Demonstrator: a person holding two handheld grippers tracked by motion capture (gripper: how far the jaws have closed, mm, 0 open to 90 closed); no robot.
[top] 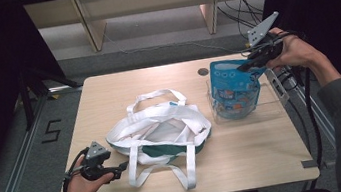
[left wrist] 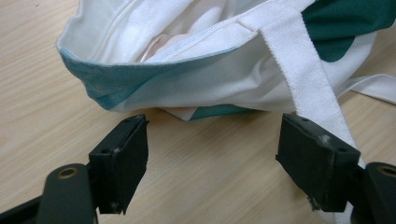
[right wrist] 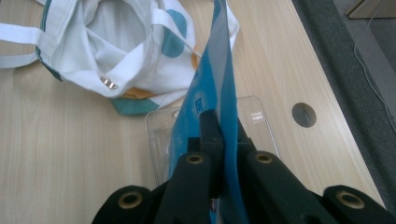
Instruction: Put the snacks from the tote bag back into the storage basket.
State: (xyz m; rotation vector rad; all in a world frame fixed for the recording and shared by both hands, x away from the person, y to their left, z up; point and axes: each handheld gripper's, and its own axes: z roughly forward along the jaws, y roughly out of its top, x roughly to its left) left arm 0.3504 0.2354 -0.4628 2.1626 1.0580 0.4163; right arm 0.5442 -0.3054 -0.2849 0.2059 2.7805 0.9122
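1. Nearest the person, at about 7 o'clock on the wooden table (top: 247,156), the left gripper (top: 122,167) lies low over the tabletop in the left hand (top: 78,189). Its jaws stand wide apart with nothing between them, pointing toward 3 o'clock at the bag.
2. Just beyond the left gripper, near the table's centre, the white and green tote bag (top: 163,132) lies slumped with its mouth open. One white strap (left wrist: 303,70) runs down just beside one of the left gripper's jaws.
3. At about 2 o'clock from the bag, a clear plastic tray (top: 268,107) sits near the table's right edge.
4. A blue pouch (top: 233,89) stands upright in that tray.
5. Farthest, at 1 o'clock, the right gripper (top: 247,66) is clamped on the pouch's top edge, jaws pressed together on the blue film (right wrist: 224,93).
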